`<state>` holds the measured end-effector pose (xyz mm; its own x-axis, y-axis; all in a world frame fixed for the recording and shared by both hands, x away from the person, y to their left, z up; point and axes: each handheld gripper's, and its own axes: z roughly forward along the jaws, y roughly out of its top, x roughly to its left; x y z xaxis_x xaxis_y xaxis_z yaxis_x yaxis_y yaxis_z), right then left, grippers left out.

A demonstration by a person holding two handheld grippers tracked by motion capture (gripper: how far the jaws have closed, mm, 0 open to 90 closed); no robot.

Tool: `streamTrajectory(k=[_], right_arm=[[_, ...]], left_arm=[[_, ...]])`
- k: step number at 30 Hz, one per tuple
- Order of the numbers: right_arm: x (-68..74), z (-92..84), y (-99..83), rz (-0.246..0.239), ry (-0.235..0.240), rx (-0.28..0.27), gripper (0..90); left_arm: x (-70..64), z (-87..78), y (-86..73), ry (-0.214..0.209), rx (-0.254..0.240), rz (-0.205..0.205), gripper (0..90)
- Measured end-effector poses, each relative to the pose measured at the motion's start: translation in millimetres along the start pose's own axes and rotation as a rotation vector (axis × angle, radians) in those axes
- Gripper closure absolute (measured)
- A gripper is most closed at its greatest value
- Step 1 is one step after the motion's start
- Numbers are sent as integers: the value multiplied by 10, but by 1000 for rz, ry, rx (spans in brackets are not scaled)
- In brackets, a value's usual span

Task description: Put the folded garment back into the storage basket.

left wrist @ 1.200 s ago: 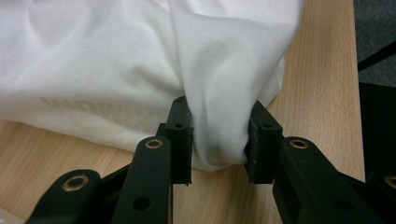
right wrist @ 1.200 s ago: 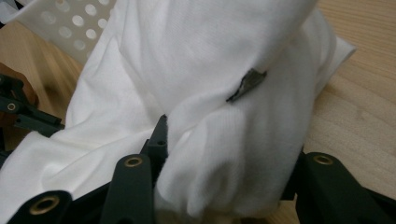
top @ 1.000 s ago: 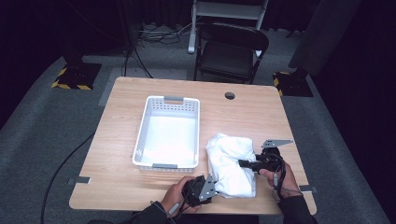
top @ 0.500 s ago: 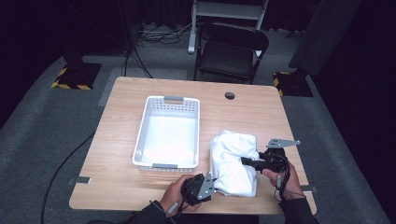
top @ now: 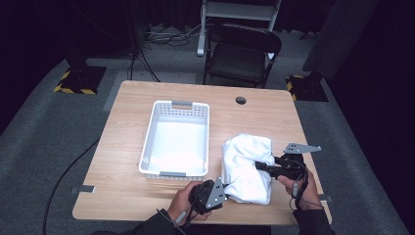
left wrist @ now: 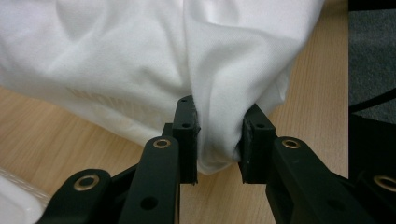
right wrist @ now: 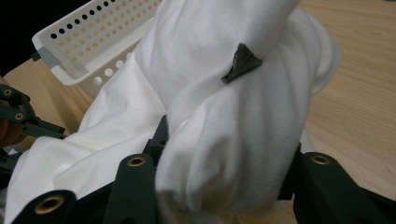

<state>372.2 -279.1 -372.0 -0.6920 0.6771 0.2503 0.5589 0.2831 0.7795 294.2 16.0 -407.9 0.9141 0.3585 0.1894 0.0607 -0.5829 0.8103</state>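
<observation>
A crumpled white cloth [top: 244, 161] lies on the wooden table [top: 147, 196], right of a white perforated basket [top: 173, 104]. My left gripper [top: 225, 188] comes in at the table's near edge and is shut on the cloth's near hem [left wrist: 219, 154], with a fold pinched between its pads. From the right, my right gripper [top: 259, 166] is shut on a thick bunch of the cloth [right wrist: 224, 154], which bulges between its jaws and hides the pads. A small dark tab [right wrist: 240, 63] sticks out of the cloth further up.
The basket [right wrist: 88, 37] stands just left of the cloth, with nothing in it. A round hole [top: 240, 100] is in the tabletop at the back. A black folding chair [top: 242, 54] stands behind the table. The left gripper [right wrist: 18, 116] is at the left edge of the right gripper view.
Both grippers have risen a little with the cloth in their jaws. The cloth has bunched up and shifted slightly right. The basket has not moved.
</observation>
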Motion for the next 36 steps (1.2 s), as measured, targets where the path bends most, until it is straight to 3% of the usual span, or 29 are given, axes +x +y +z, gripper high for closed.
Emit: streamTrajectory(k=[17, 36], right_arm=[[98, -36, 355, -17, -25, -50, 561], [304, 164, 677, -45, -15, -77, 560]], left_arm=[[218, -245, 178, 69, -41, -16, 717], [406, -536, 62, 139, -77, -59, 715]])
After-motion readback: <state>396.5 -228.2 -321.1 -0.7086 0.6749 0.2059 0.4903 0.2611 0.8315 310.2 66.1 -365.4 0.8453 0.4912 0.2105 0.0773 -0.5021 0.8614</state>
